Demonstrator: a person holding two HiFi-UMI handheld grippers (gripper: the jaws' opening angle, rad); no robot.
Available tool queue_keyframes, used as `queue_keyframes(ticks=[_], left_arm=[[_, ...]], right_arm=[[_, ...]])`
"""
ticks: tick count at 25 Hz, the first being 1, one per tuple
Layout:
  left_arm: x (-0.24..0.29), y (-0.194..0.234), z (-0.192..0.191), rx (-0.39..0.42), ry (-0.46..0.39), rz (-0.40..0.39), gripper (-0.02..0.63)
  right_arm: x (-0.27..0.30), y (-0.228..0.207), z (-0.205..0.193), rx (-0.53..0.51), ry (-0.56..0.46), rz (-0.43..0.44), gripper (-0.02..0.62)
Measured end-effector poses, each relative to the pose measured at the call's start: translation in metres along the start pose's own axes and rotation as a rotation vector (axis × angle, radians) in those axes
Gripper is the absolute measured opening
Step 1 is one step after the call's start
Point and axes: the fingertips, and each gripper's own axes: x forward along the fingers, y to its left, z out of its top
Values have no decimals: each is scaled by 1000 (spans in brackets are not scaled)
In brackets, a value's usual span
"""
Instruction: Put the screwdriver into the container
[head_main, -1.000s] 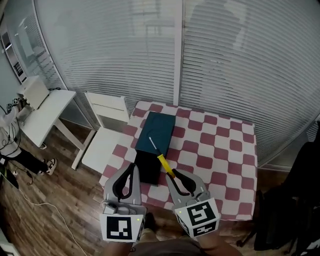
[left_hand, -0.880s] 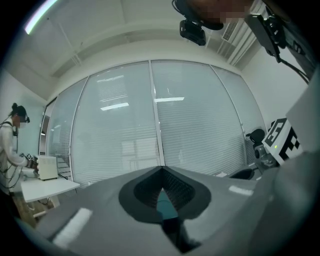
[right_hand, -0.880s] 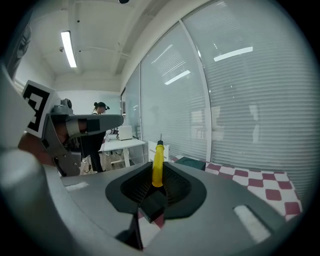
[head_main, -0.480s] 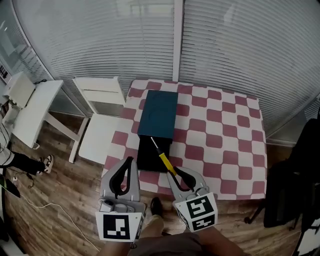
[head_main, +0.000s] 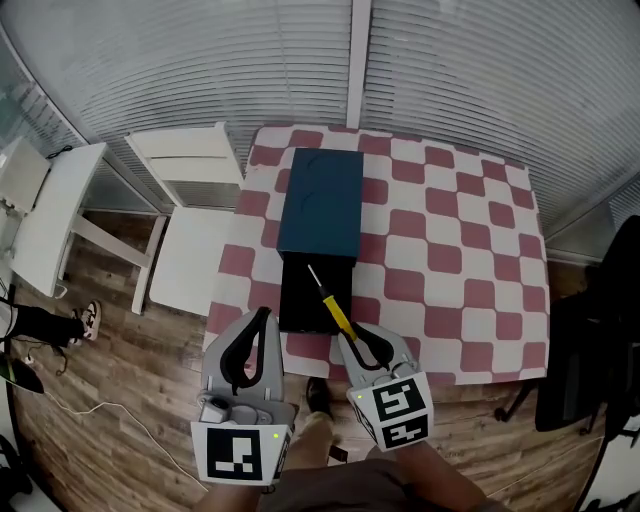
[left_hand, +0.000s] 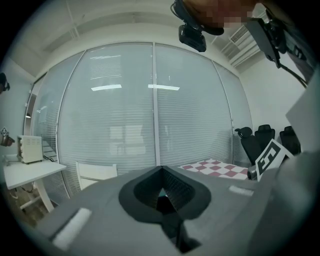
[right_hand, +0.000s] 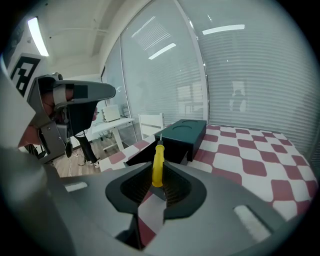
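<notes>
My right gripper (head_main: 358, 342) clamps the screwdriver (head_main: 335, 311), tip toward 11 o'clock to drop into the container (head_main: 320, 205); left gripper (head_main: 261, 320) closed, empty

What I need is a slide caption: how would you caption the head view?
Right tool grips a yellow-handled screwdriver aimed at the dark container on a checkered table; left tool shut.

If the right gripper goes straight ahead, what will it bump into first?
Probably the container: the right gripper holds the screwdriver, whose tip points at its open black end. How high it floats is unclear.
</notes>
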Motion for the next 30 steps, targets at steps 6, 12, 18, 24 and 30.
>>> queue_keyframes(ticks=[6,12,18,24,30], left_arm=[[17,17,-11,-9,19,-15,0],[33,32,-21,-20,44,-27,0],[39,37,-24,-24,46,-35,0],[38,40,-26,-24,52,-31,0],[32,33,-19,-19,36,-30,0]], right_arm=[[24,-4,-11,19,65,-22,87],[46,-7,-12,27,107,-28,87],[62,-2,-9,6,138,-20,90],[68,1,-8,-14,143,-19,98],[61,3,-2,-1,103,11,152]])
